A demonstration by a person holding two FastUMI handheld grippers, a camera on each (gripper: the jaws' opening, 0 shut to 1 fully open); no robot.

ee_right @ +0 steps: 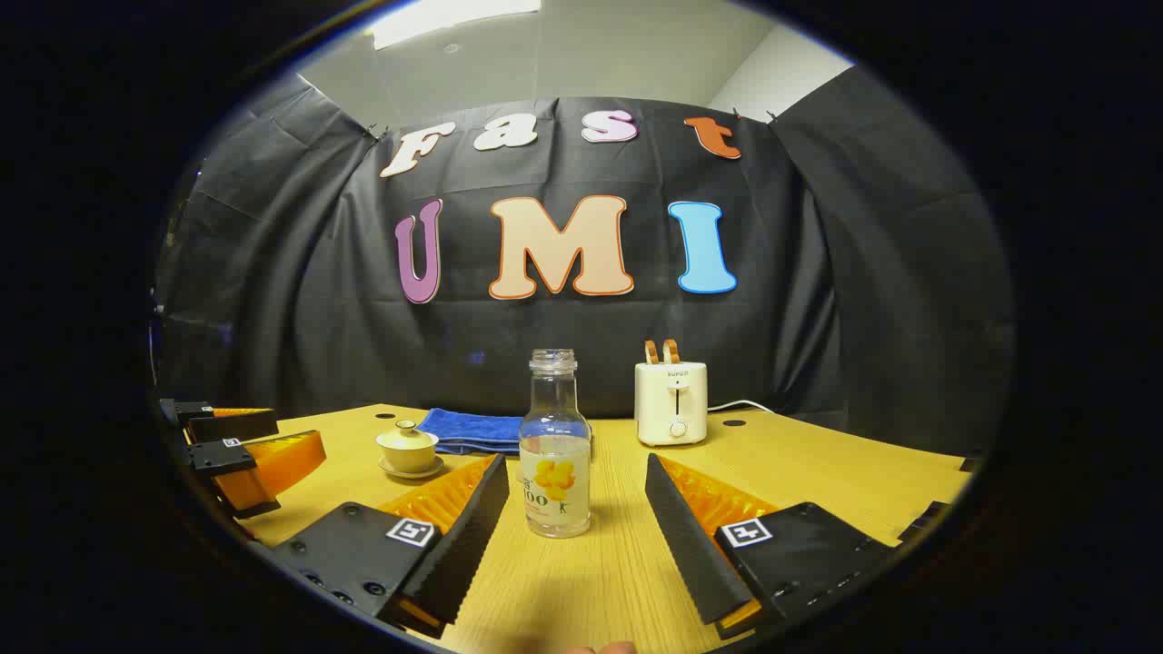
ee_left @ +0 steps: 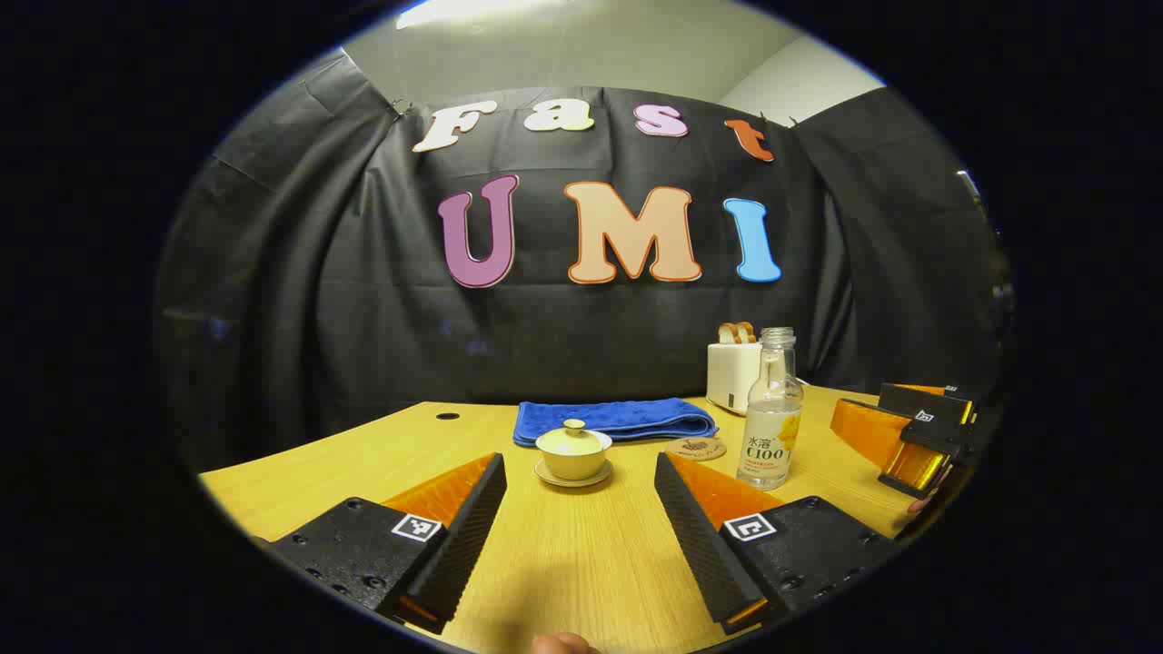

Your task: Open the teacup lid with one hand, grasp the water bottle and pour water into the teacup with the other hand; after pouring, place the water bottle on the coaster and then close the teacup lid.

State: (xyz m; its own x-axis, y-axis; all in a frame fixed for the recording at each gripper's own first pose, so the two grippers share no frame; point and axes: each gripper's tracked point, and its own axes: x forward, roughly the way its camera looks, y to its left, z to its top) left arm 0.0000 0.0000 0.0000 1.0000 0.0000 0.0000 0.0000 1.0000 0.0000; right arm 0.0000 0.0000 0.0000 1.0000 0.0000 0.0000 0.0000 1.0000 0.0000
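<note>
A cream teacup (ee_left: 573,453) with its lid (ee_left: 573,438) on stands on a saucer, straight ahead of my left gripper (ee_left: 580,472), which is open and a little short of it. To its right a round brown coaster (ee_left: 695,448) lies flat. The clear uncapped water bottle (ee_left: 770,413), partly filled, stands upright beside the coaster. In the right gripper view the bottle (ee_right: 554,447) stands just beyond my open right gripper (ee_right: 576,477), nothing between the fingers. The teacup (ee_right: 408,448) sits to the left there. The right gripper (ee_left: 918,427) also appears at the right edge of the left gripper view.
A folded blue towel (ee_left: 613,419) lies behind the teacup. A white toaster (ee_right: 671,402) with two bread slices stands at the back of the yellow wooden table (ee_left: 563,563), its cord trailing right. The left gripper (ee_right: 241,454) shows at the left of the right gripper view.
</note>
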